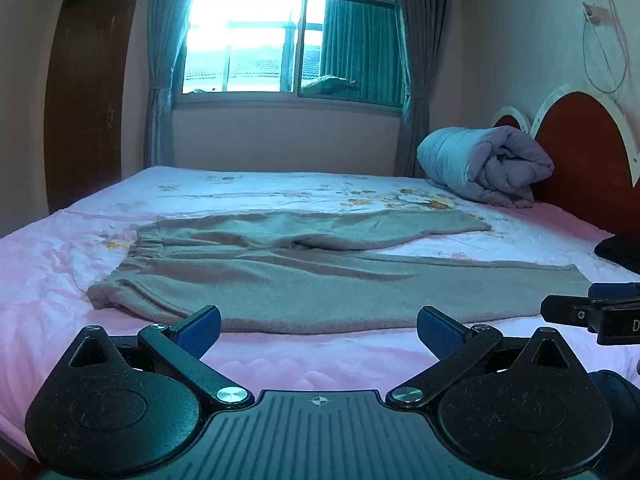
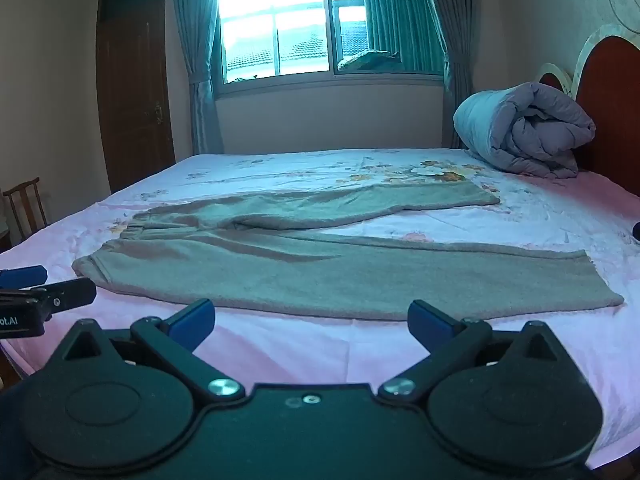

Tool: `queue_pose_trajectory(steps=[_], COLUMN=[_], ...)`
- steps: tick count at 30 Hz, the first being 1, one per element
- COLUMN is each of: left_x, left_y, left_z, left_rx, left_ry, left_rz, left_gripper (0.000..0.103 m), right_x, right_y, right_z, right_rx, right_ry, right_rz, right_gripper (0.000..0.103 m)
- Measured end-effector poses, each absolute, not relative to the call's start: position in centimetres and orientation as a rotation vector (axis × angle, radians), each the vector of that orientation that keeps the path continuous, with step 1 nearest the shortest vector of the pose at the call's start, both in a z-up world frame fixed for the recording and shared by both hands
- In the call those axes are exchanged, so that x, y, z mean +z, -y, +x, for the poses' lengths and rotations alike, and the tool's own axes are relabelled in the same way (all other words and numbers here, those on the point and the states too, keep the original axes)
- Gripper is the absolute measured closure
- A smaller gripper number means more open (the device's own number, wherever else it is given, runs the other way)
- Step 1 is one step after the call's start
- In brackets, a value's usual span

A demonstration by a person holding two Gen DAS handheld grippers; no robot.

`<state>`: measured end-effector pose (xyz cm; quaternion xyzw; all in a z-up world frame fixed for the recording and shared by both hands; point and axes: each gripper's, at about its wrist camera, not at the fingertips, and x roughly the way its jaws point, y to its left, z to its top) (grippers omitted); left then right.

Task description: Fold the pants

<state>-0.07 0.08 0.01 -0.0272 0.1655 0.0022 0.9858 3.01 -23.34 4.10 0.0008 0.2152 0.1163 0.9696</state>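
Grey-beige pants (image 1: 320, 276) (image 2: 340, 272) lie spread flat across the bed, waistband to the left, both legs running to the right and splayed apart. In the left wrist view my left gripper (image 1: 319, 326) hovers over the pink sheet just short of the near leg's edge, jaws wide open with nothing between them. My right gripper (image 2: 310, 320) stands the same way in the right wrist view, open and empty, just before the near leg. Each gripper's tip shows at the edge of the other's view: the right gripper (image 1: 592, 312) and the left gripper (image 2: 44, 292).
The bed (image 1: 280, 356) carries a pink flowered sheet. A rolled lilac quilt (image 1: 484, 164) (image 2: 524, 128) lies by the red headboard (image 1: 584, 148). A dark item (image 1: 620, 250) sits at the right edge. Behind are a window, curtains, a brown door (image 2: 132, 108) and a wooden chair (image 2: 26, 208).
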Motion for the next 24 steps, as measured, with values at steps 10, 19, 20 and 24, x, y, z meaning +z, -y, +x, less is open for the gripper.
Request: queue_pose_trajectory(steps=[10,19,20,24], left_x=[-0.2,-0.1,-0.1,0.0], left_y=[-0.5,0.1,0.2,0.1], left_z=[0.2,0.2,0.3,0.3], left_rx=[0.006,0.008,0.008,0.008], left_ry=[-0.359,-0.352,-0.353,-0.352], left_rz=[-0.05,-0.033,-0.031,-0.031], left_gripper=[0.0,0.0,0.0,0.0], right_x=[4.0,4.0,4.0,4.0], right_y=[23.3,23.6,23.6,23.7], right_z=[3.0,3.0,3.0,3.1], right_rx=[0.232,0.232,0.231,0.226], right_ry=[-0.434,-0.434,-0.434,-0.435], right_rz=[0.016,0.021,0.021,0.03], right_gripper=[0.006,0.006,0.006,0.006])
